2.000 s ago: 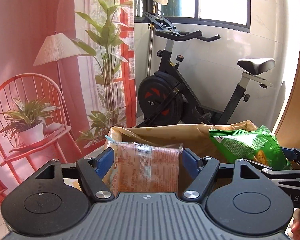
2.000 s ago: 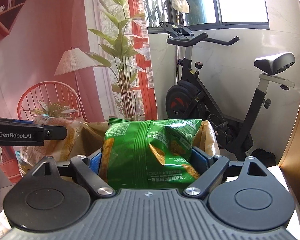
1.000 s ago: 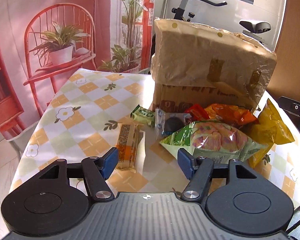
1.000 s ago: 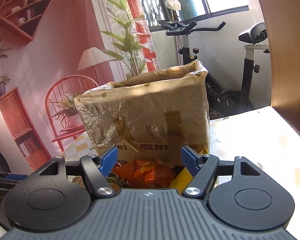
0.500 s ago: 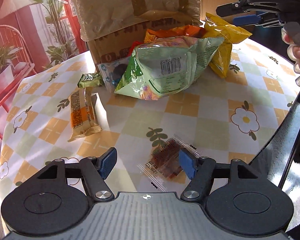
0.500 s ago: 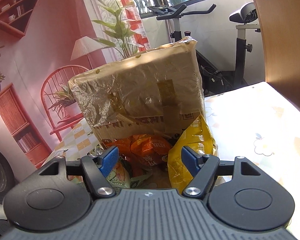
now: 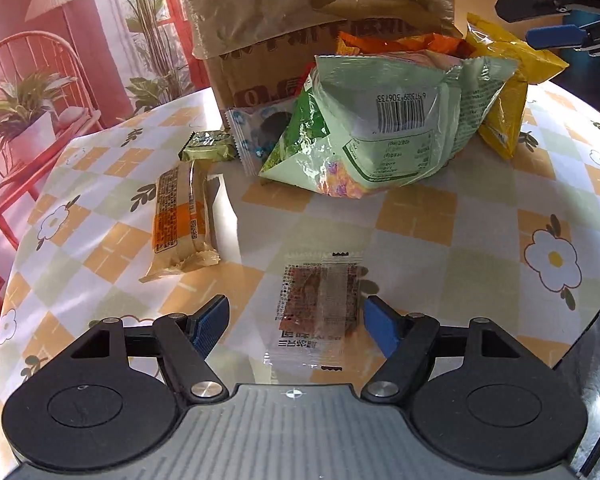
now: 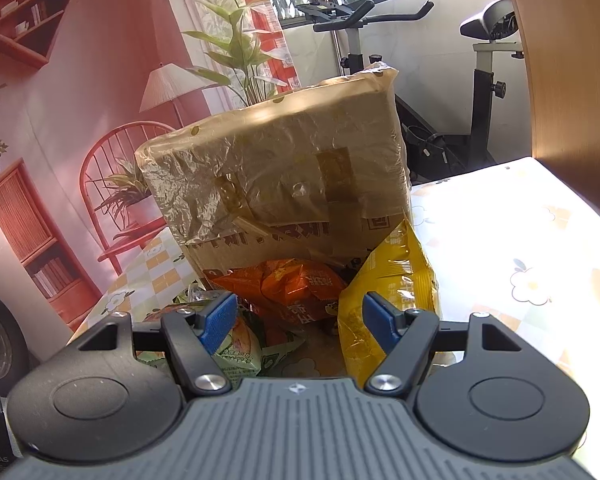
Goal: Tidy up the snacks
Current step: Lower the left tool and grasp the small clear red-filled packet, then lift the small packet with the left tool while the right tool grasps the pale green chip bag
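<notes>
one cardboard box [image 7: 260, 60], four snack bags [image 7: 380, 132], three small packets [image 7: 318, 304], one wrapped bar [image 7: 180, 216]

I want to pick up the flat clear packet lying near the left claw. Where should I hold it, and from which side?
Probably from above, across its short width. The clear packet lies flat on the table, its long edges facing the open left claw, one pad beside each. Grip the thicker brown middle, not the thin sealed ends, which would likely fold.

The box [image 7: 320, 40] is cut off by the top edge in the left wrist view, the orange bag [image 7: 400, 44] lies mostly hidden behind the green bag [image 7: 380, 132], and the clear packet's [image 7: 316, 312] print is perhaps too blurred to read.
</notes>
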Available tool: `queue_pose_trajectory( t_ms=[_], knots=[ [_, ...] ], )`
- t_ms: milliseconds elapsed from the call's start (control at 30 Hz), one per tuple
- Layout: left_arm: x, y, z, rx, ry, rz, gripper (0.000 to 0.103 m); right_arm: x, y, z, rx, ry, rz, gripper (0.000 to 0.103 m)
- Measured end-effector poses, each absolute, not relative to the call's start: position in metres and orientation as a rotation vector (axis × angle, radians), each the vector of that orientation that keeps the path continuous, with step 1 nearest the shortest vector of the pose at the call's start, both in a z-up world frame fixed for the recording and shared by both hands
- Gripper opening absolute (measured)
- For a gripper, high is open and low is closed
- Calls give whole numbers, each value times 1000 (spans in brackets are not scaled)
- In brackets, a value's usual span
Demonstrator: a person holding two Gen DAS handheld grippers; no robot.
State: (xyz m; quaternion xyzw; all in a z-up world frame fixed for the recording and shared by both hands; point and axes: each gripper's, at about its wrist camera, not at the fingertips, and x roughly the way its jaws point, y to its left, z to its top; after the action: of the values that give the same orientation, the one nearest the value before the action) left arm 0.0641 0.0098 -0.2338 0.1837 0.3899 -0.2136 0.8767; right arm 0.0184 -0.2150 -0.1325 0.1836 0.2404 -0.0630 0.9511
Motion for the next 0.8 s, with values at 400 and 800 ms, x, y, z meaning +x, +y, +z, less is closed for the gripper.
queue_pose_trajectory(
  t_ms=[400,800],
  knots=[
    [69,27,-221,129,782,-381,41,30,-202,-136,362,538,-67,73],
    [60,57,-174,-61,667,-260,41,65,-119,-134,53,598,128,97]
  ],
)
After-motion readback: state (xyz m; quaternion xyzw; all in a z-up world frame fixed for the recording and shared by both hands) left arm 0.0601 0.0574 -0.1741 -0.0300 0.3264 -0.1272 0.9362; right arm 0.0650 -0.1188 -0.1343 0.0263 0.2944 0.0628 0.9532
